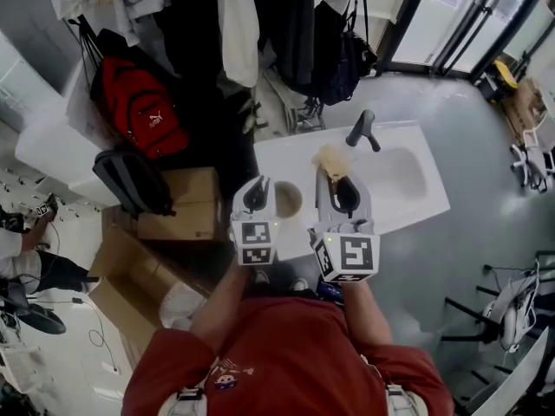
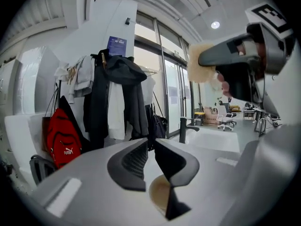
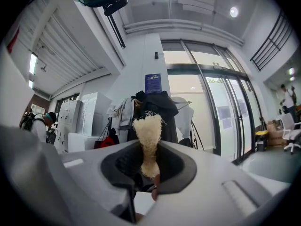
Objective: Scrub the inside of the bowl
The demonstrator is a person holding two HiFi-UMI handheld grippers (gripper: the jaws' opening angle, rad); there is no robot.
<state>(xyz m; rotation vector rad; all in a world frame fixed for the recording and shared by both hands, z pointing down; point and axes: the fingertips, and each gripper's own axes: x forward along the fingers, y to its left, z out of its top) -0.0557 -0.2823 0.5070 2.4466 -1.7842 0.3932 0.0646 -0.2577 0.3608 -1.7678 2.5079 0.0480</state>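
The right hand-held gripper (image 3: 148,160) clamps a pale fibrous scrubber (image 3: 148,128) upright between its jaws. The left hand-held gripper (image 2: 149,146) has its jaws slightly parted and empty, just above the tan bowl (image 1: 288,199), which sits on the white bench (image 1: 286,152) beside the sink (image 1: 397,176).

Red backpack (image 1: 139,107) beside hanging coats (image 1: 282,24); cardboard boxes (image 1: 178,208) nearby; black faucet (image 1: 362,130) at sink (image 1: 408,178).

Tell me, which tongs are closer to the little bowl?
Left. The left tongs are right beside the bowl; the right tongs, gripping a scrubber, are further off to its right.
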